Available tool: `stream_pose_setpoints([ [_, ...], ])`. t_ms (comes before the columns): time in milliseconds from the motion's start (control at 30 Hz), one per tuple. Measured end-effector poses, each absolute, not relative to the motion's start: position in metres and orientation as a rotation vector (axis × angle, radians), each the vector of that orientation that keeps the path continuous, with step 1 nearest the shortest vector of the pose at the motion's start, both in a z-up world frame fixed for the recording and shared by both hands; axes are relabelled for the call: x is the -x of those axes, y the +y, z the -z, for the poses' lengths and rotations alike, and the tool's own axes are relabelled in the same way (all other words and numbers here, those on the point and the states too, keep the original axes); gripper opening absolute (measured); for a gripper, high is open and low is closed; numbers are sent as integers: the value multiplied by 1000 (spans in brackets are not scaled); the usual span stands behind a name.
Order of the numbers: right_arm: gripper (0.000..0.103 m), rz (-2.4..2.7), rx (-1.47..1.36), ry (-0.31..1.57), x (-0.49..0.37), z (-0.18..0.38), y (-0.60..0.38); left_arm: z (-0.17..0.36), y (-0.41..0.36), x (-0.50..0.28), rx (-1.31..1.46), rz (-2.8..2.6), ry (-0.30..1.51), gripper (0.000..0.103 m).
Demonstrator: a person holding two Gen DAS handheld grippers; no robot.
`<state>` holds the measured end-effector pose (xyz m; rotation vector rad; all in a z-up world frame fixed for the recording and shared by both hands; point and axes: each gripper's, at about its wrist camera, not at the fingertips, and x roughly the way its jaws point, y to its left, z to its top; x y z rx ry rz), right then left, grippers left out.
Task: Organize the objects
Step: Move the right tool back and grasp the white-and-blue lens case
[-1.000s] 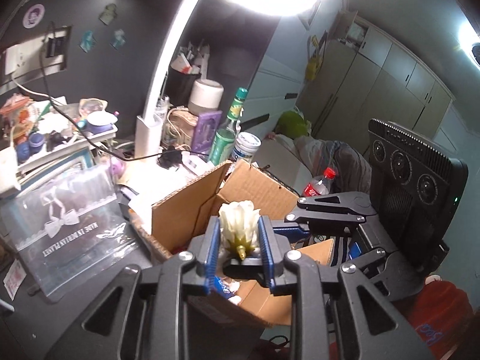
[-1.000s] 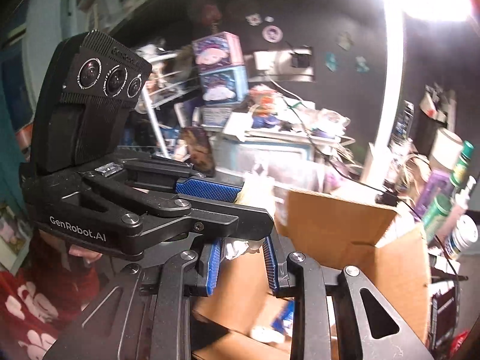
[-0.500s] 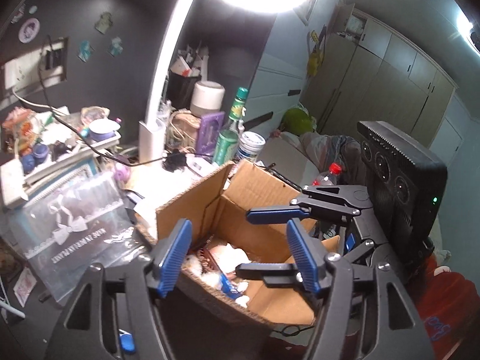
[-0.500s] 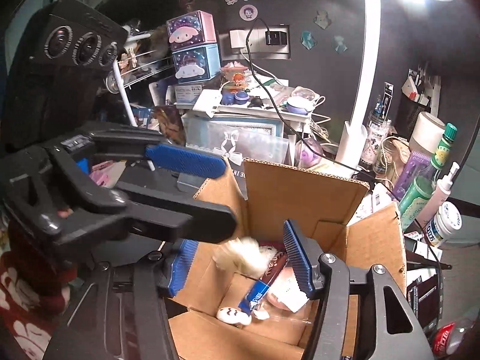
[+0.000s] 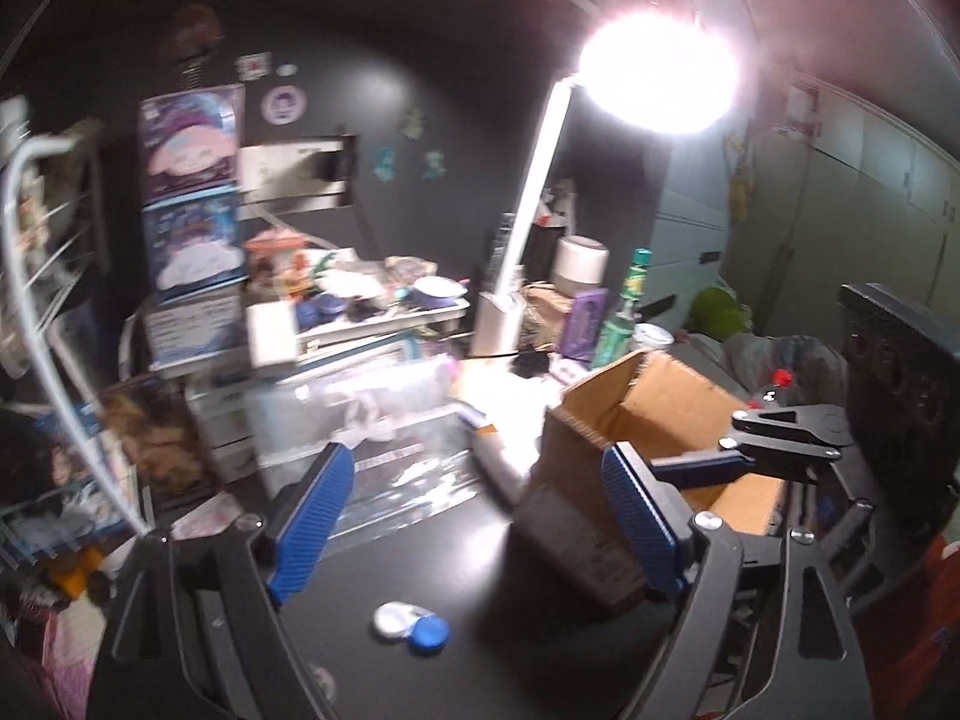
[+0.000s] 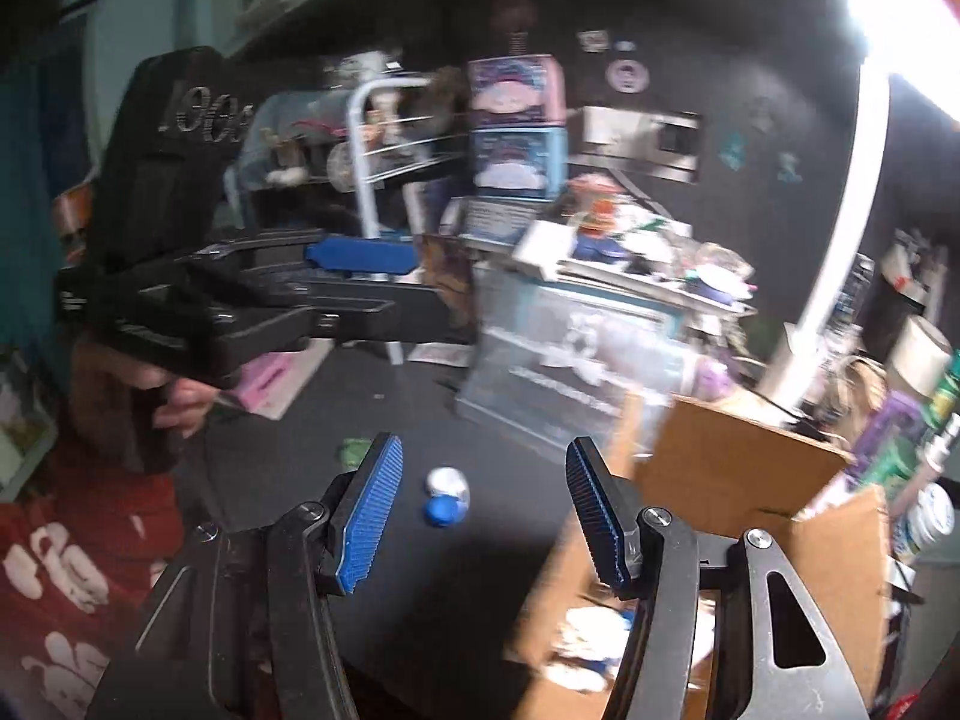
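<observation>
An open cardboard box [image 5: 666, 414] stands on the dark desk at the right; it also shows in the right wrist view [image 6: 738, 480] with small white and blue items blurred inside. A white and blue contact lens case [image 5: 411, 627] lies on the desk left of the box, and it also shows in the right wrist view [image 6: 445, 495]. My left gripper [image 5: 480, 516] is open and empty above the desk, left of the box. My right gripper [image 6: 480, 510] is open and empty, above the case and the box's left edge.
A bright desk lamp [image 5: 528, 228] stands behind the box. Bottles and jars [image 5: 621, 324] crowd the back right. A clear plastic pouch [image 5: 396, 468] lies on the desk. Stacked boxes [image 5: 192, 228] and a wire rack [image 6: 384, 156] fill the left.
The left gripper let go of the white feathered item, which dropped into the box. Both grippers opened and swung left, away from the box, toward the open desk.
</observation>
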<state>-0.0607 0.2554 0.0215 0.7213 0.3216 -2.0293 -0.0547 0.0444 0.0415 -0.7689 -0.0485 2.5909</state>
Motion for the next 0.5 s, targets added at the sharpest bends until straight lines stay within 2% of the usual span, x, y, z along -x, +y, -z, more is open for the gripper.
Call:
stream_pose_setpoints([
  [267, 54, 1853, -800, 357, 27, 26, 178, 19, -11, 42, 877, -2685, -122, 83],
  [500, 54, 1922, -928, 389, 48, 91, 150, 65, -38, 36, 983, -2687, -202, 83],
])
